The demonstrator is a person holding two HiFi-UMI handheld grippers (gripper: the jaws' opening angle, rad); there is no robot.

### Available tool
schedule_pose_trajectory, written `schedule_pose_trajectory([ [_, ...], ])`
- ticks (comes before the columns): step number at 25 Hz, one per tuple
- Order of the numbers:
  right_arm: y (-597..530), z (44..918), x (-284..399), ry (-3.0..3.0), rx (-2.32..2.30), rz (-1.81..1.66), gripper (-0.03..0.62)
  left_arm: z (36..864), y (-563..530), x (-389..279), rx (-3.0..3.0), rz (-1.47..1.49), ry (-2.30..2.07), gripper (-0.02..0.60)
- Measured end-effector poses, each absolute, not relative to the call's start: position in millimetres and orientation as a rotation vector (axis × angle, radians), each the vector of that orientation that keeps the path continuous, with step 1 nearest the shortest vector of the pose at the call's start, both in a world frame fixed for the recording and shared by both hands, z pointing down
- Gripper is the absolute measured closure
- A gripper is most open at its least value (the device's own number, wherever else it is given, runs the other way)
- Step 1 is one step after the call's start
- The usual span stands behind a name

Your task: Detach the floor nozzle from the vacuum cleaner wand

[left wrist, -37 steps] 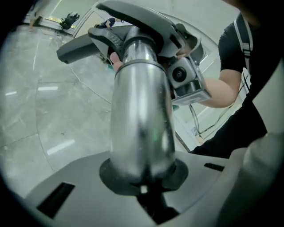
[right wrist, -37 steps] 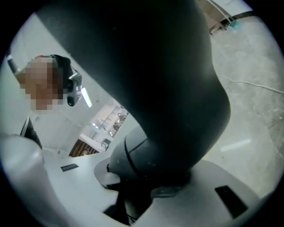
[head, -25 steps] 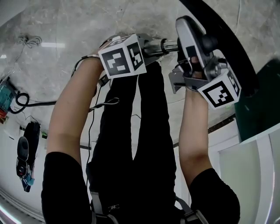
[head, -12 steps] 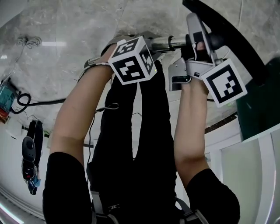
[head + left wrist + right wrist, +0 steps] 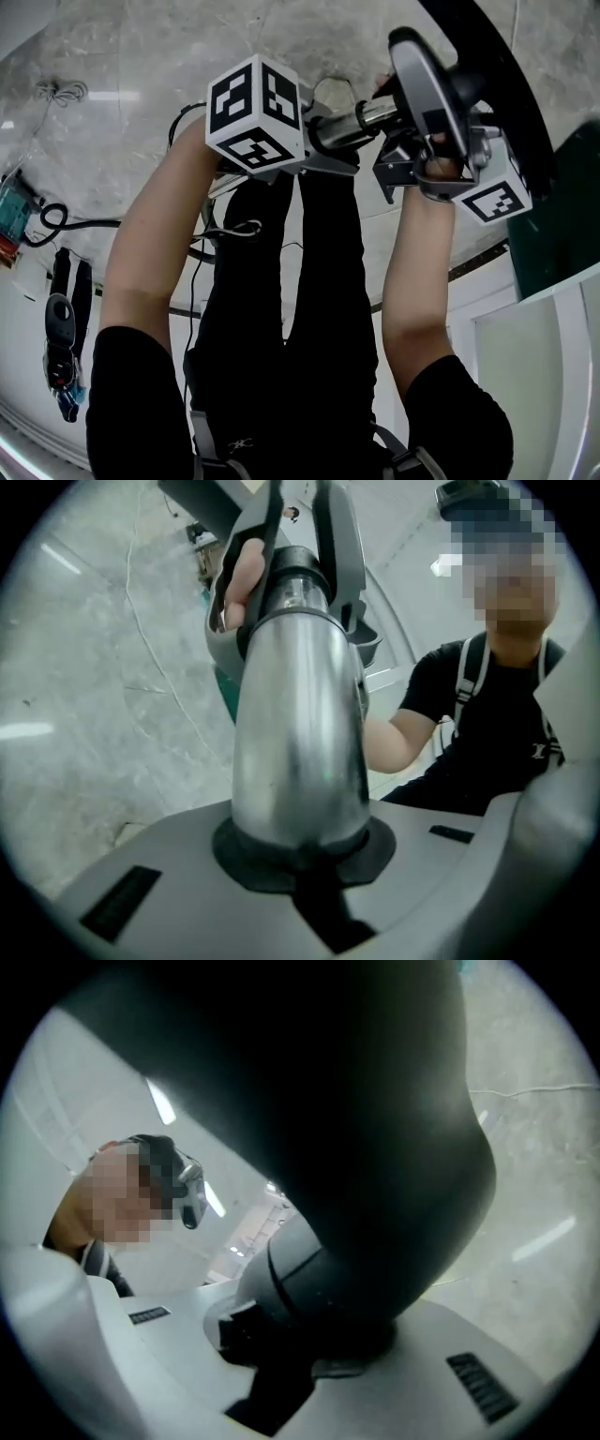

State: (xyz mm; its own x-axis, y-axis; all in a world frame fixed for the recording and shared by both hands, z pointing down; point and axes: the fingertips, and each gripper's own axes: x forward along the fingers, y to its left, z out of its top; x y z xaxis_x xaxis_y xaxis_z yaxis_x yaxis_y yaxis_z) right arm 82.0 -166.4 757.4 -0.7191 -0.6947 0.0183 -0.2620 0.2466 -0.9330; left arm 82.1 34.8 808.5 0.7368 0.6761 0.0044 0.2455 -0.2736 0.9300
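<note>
The silver wand (image 5: 361, 120) runs level between my hands, and its far end sits in the neck of the floor nozzle (image 5: 427, 89), a grey and black body with a long black head (image 5: 497, 84). My left gripper (image 5: 328, 141) is shut on the wand, which fills the left gripper view as a silver tube (image 5: 300, 733) seated in the jaws. My right gripper (image 5: 427, 145) has just been closing its jaws, and they are shut on the nozzle's neck (image 5: 300, 1283). The dark nozzle body (image 5: 337, 1110) blocks most of the right gripper view.
A pale marble floor (image 5: 141, 56) lies below. A black cable (image 5: 56, 220) and a dark vacuum part (image 5: 61, 328) lie at the left. A dark green surface (image 5: 562, 216) and a white panel (image 5: 534, 366) stand at the right. The person's black trousers (image 5: 281, 309) fill the middle.
My left gripper has risen and rolled, so its marker cube sits further left and more of the wand shows. The right gripper has turned with the nozzle, its cube now lower and tilted.
</note>
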Motion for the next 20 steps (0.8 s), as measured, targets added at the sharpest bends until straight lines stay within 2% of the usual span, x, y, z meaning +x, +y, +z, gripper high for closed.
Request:
schedule_pose_trajectory([
  [14,-160,805,129,1.813,-1.837,-1.811,0.502,863,18,98,2.126,0.968,0.033,0.535],
  [17,-154,805,133,1.817,-1.872,-1.814,0.502,859,27,103,2.133,0.897,0.136,0.535],
  [20,-159,796,118,1.979,-1.609,-1.756,0.502,844,36,98,2.048,0.743,0.379,0.535],
])
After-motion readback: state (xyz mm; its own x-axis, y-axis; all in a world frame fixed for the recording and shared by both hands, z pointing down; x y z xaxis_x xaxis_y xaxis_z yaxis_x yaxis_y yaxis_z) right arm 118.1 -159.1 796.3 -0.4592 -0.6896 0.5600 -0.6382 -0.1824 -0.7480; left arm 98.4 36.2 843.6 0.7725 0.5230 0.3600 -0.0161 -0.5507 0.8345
